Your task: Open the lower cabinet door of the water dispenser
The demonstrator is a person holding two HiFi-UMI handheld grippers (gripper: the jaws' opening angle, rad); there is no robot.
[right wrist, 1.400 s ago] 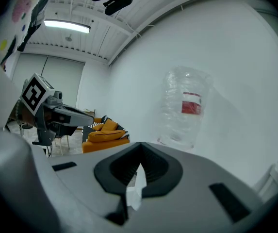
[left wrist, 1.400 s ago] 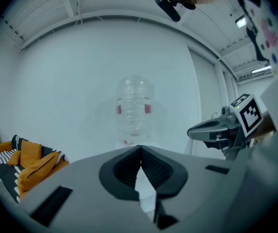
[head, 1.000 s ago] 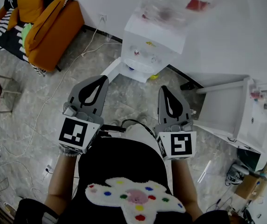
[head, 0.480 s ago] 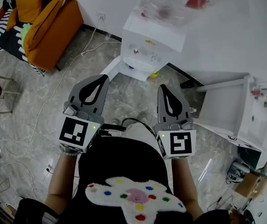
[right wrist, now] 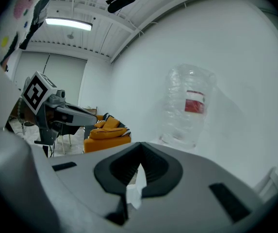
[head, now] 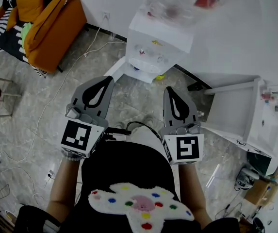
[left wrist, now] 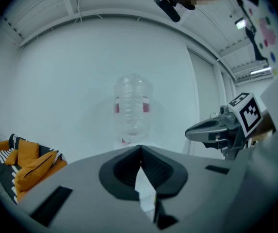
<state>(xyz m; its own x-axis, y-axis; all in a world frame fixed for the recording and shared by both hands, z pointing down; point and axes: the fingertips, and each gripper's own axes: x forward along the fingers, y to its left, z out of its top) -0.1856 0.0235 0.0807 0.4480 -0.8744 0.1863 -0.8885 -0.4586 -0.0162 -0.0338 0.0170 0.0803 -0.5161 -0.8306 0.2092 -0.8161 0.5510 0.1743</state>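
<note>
Left tool and right tool are both hanging closed and empty, well short of the water dispenser; tugging hard is risking toppling its bottle.

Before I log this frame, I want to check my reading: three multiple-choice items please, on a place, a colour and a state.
1. Where does the water dispenser stand?
A) on a table
B) by the white wall, ahead of the left gripper and right gripper
C) lying flat on the floor

2. The sofa is mainly:
A) orange
B) green
C) blue

3. Both grippers are:
A) open
B) shut, empty
C) shut on a cable

Answers: B, it stands at the wall beyond the jaw tips; A, most of it shows orange; B, each gripper view shows jaws together, nothing between.
</note>
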